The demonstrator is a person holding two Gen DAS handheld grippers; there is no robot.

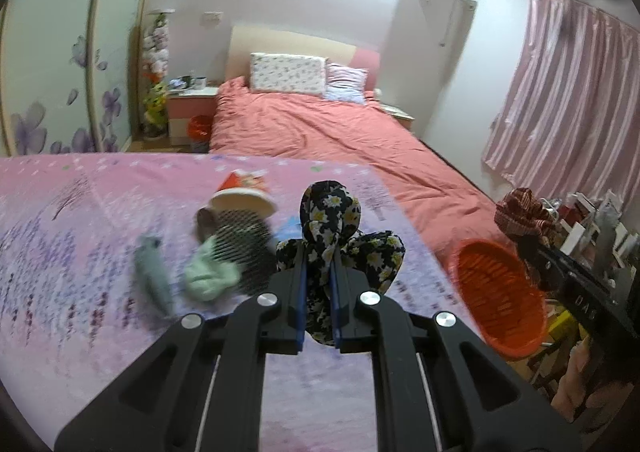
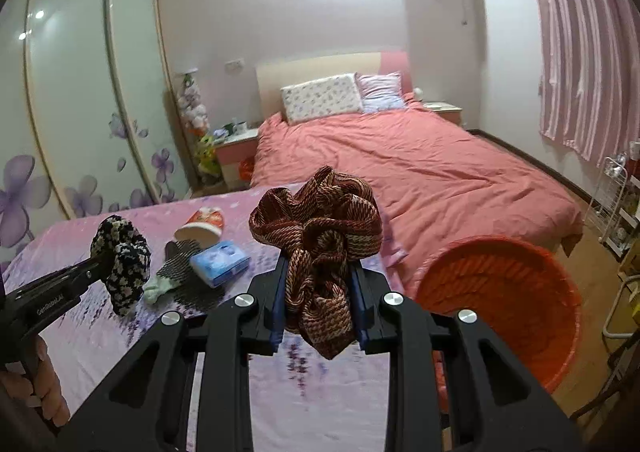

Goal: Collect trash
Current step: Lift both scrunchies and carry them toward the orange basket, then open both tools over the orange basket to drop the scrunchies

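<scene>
Grippers are both loaded up. Left gripper [image 1: 319,272] has its blue pads squeezed onto a black scrunchie [image 1: 334,230] with a white and yellow flower print, and the fabric bulges out above and on both sides of the fingers. Right gripper [image 2: 319,292] is clamped the same way on a red-brown scrunchie [image 2: 318,230] with a woven stripe pattern, most of it puffed up above the fingertips and a bit hanging below.

Both are held up over a table with a pink cloth [image 1: 80,220] printed with purple flowers. More stuff lies on that cloth: a paper cup [image 2: 202,230] tipped on its side, a tissue pack [image 2: 220,262] just beside it, black mesh [image 2: 184,272] touching a mint green rag [image 2: 158,292], and a grey rag [image 1: 154,272] a little apart, pretty blurry in the left view.

Orange basket [image 2: 516,276] sits on the floor off the table's right edge, right under and beside the right gripper, mouth tilted toward the camera. Can't really tell what's inside.

Behind all this there's a bed [image 2: 420,172] with a salmon cover and two pillows, a wardrobe [image 2: 92,92] with purple flower doors on the left, and a pink curtain [image 2: 592,52] on the right.
</scene>
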